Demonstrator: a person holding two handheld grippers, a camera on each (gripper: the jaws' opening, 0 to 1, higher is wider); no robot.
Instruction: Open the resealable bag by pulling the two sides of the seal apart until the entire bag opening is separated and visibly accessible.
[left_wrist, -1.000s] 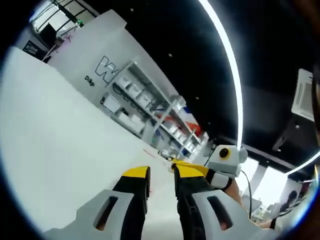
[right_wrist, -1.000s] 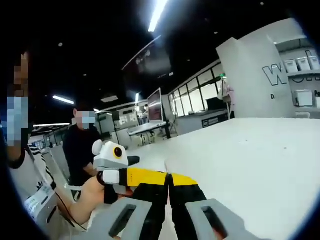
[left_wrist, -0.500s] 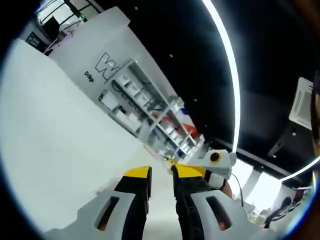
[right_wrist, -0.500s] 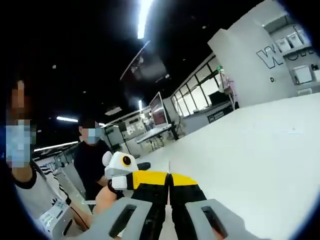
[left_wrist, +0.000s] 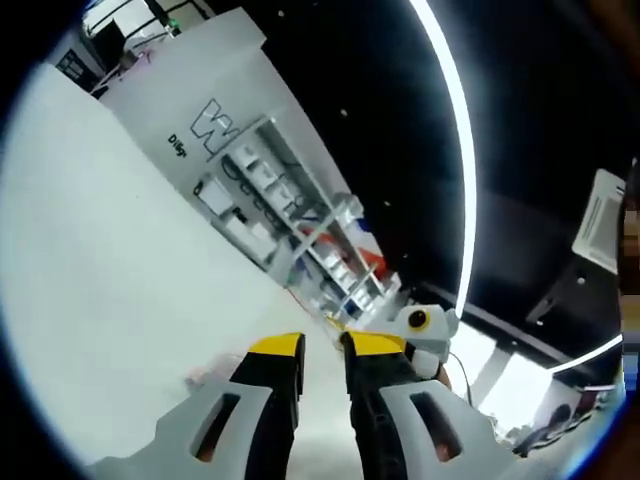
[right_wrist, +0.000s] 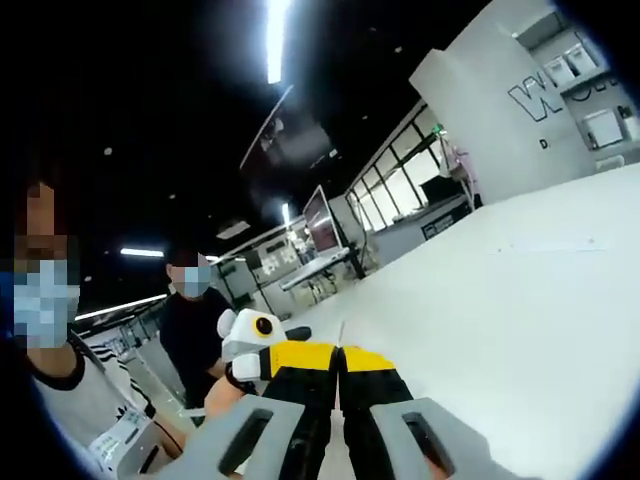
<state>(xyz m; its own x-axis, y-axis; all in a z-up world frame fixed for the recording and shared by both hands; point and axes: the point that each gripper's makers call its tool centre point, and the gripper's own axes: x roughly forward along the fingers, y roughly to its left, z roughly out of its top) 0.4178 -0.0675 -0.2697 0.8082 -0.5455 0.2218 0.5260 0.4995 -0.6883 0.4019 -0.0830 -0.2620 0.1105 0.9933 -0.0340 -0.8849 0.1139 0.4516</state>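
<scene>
- The left gripper (left_wrist: 322, 346), black with two yellow-tipped jaws, hovered over a plain white tabletop (left_wrist: 110, 260). Its jaws stood slightly parted, with a narrow strip of table showing between them and nothing visibly caught there.
- The right gripper (right_wrist: 338, 353), of the same make, had its two yellow tips pressed tight together with no gap.
- In the right gripper view, the left gripper's yellow tip lay just beside the right gripper's tips, apparently touching them.
- The clear resealable bag (right_wrist: 340, 330) was hard to make out. A thin pale sliver rose from the seam of the right gripper's jaws and may have been its edge; whether the jaws gripped it could not be told.
- Two people showed in the right gripper view: one in a black top (right_wrist: 188, 325) farther back, and one in a white shirt with striped sleeves (right_wrist: 75, 405) close by.
- One long curved ceiling light strip (left_wrist: 462, 150) crossed the left gripper view above a white shelving rack (left_wrist: 290, 225) of small boxes.
- A white wall with large lettering (left_wrist: 205, 95) stood at the table's far edge.
</scene>
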